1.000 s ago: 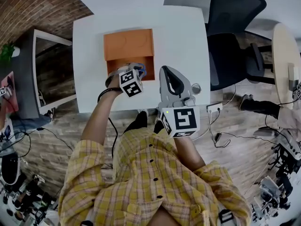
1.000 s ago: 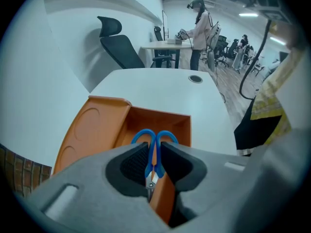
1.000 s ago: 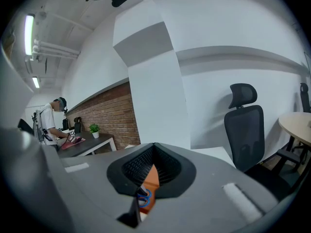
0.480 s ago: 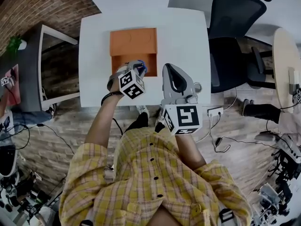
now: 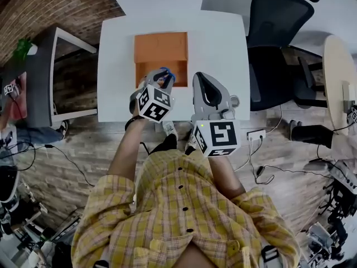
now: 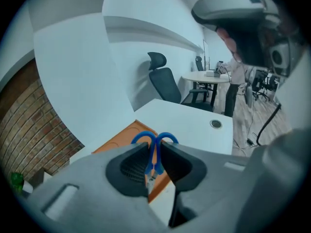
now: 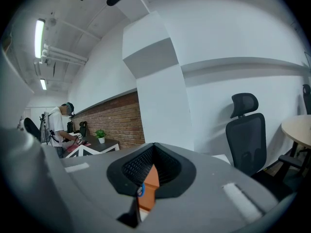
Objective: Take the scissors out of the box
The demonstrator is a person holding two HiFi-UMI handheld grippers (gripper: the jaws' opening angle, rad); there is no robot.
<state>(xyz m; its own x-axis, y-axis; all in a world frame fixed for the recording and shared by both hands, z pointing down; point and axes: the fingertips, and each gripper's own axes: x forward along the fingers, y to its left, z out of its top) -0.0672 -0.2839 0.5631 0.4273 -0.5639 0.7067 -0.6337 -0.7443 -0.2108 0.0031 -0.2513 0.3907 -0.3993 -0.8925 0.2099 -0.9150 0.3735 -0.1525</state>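
Blue-handled metal scissors are pinched between the fingers of the left gripper, which press on the handle shanks from either side. The two handle loops stick out just past the fingertips, and a bit of the metal part runs back between the fingers toward the gripper's body. Below and beyond those fingertips lies the open orange cardboard box, flat on the white surface. The scissors are held up over its near end, not resting in it. The left gripper tilts downward, its marker cube turned up toward the person's head. The right gripper is just to the right of the left one, near the front edge of the surface and pointing almost level. Its fingers are closed, tip against tip, with nothing held. Through the slot behind the tips a strip of the orange box and a speck of blue show. Beyond the right fingers, off the far corner of the surface, stands a black office chair. A brick wall is off to the left of the left fingers. The person holding both grippers wears a yellow checked shirt.
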